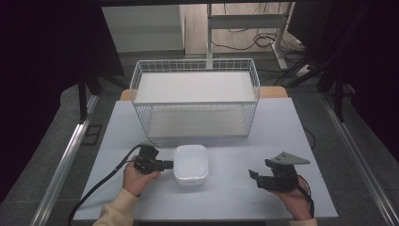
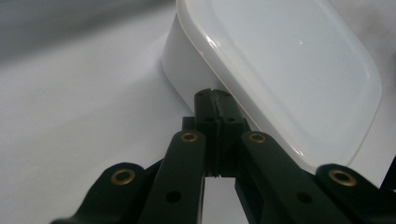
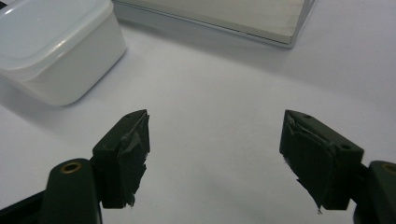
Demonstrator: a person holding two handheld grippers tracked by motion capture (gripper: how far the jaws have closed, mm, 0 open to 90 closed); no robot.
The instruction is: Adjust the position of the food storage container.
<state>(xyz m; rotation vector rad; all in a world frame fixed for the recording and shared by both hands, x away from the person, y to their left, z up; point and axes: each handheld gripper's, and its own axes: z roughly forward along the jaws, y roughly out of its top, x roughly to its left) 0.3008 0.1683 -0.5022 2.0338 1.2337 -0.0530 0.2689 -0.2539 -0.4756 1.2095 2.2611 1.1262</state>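
A white lidded plastic container [image 1: 191, 164] sits on the table's near middle, in front of the wire basket. My left gripper [image 1: 171, 165] lies level at the container's left side, shut with its pads pressed flat together. In the left gripper view the gripper [image 2: 215, 99] tips meet the container [image 2: 289, 70] wall just under the lid's rim, with nothing visible between the pads. To the right, my right gripper [image 1: 259, 168] rests open near the front edge. Its jaws stand wide over bare table in the right gripper view [image 3: 215, 140], with the container [image 3: 56, 51] off at the upper left.
A white wire basket [image 1: 195, 63] with a shelf board stands across the back of the grey-blue table [image 1: 235, 197]. Its base [image 3: 224, 14] appears along the top of the right gripper view. A black cable [image 1: 101, 181] trails from the left gripper toward the front left.
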